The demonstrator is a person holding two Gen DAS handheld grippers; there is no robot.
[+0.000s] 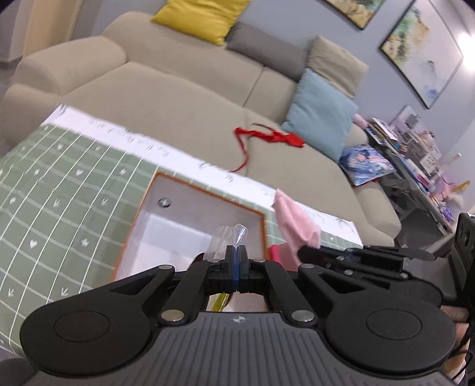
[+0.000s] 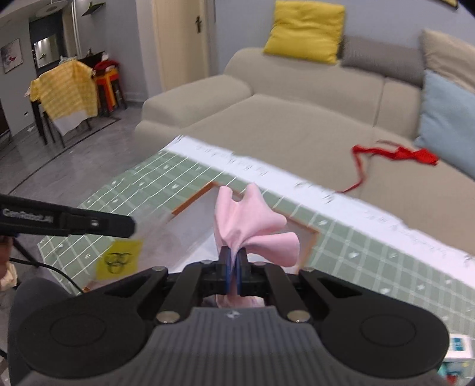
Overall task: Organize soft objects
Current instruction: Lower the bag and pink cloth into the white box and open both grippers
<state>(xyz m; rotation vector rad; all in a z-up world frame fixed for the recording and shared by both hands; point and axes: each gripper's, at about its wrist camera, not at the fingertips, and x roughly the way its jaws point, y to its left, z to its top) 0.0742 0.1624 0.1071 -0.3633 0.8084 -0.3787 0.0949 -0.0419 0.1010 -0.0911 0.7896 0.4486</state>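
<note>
My right gripper point(image 2: 234, 254) is shut on a pink cloth point(image 2: 252, 222) and holds it above an orange-rimmed tray point(image 2: 310, 237) on the green checked tablecloth point(image 2: 371, 252). The cloth also shows in the left wrist view point(image 1: 294, 222). My left gripper point(image 1: 236, 249) is shut on the edge of a clear plastic bag point(image 1: 228, 234), held over the tray point(image 1: 207, 190). In the right wrist view the bag point(image 2: 154, 234) carries a yellow biohazard label point(image 2: 118, 258), and the left gripper's finger point(image 2: 89, 222) reaches in from the left.
A beige sofa point(image 1: 184, 98) stands behind the table with yellow point(image 1: 202, 17), grey and blue point(image 1: 320, 115) cushions and a red ribbon point(image 1: 270, 136). A cluttered shelf point(image 1: 415, 154) is at the right. A chair with yellow cloth point(image 2: 65, 92) stands far left.
</note>
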